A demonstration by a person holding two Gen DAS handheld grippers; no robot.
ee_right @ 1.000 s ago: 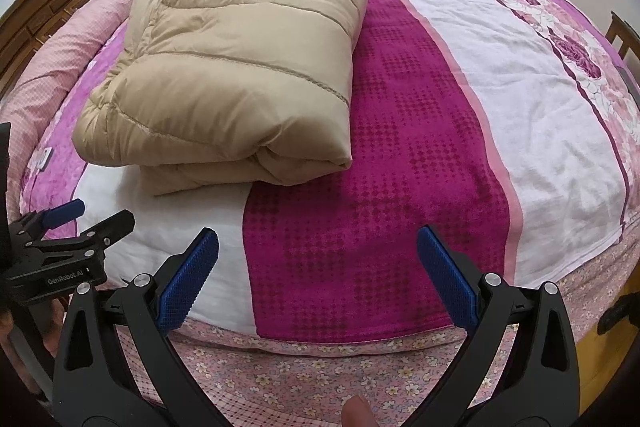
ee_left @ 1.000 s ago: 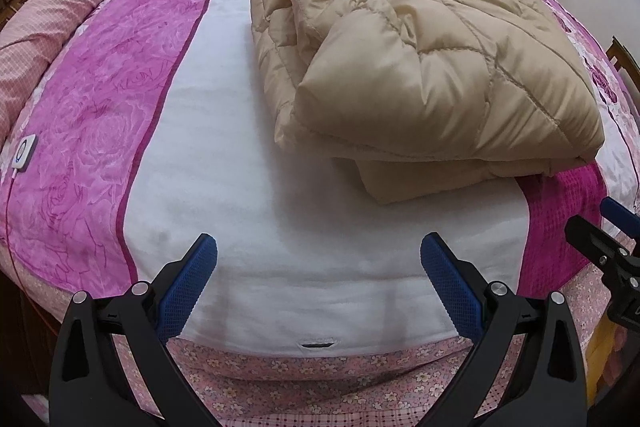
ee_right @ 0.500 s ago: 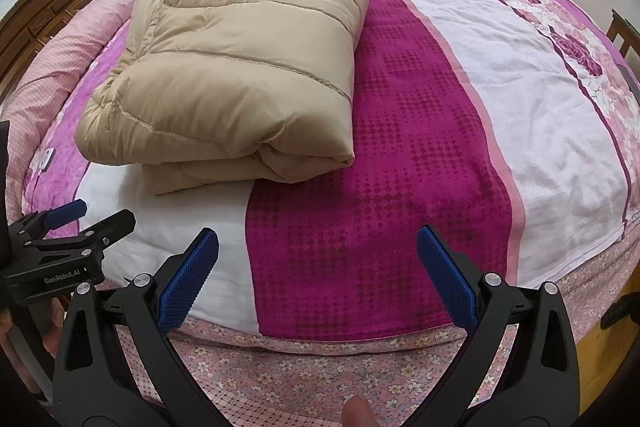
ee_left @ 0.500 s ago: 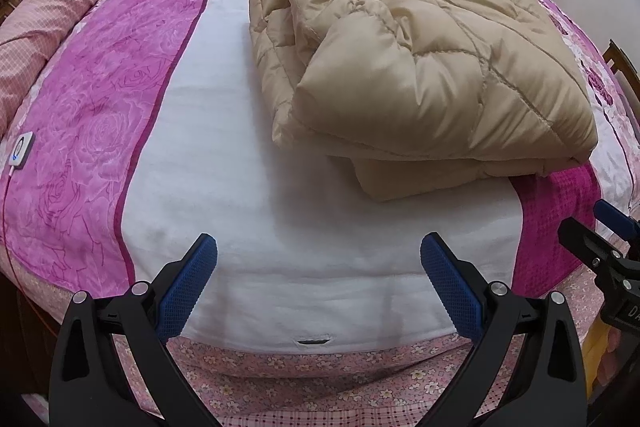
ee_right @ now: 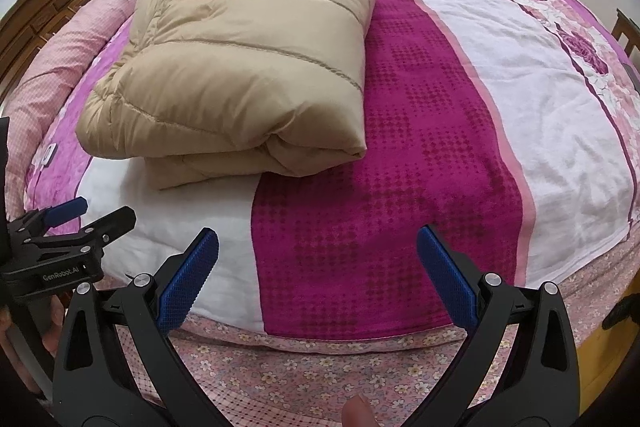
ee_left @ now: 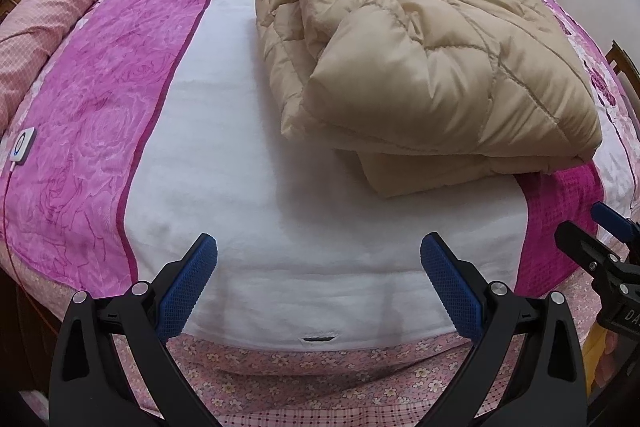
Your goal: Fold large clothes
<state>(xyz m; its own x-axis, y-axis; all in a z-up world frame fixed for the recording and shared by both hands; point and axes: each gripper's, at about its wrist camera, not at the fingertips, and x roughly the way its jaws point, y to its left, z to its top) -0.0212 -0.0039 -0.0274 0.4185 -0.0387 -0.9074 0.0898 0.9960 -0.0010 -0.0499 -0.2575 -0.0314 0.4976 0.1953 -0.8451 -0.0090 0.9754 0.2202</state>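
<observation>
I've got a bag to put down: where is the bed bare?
Bare: the white strip left of the coat, and the magenta band and white area right of it. Crowded: the coat itself.

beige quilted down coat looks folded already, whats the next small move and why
Probably draw both grippers back a little and stop. The beige quilted down coat already lies in a compact stack on the pink and white bedspread, and the left gripper and right gripper hang open near the bed's edge, touching nothing.
</observation>
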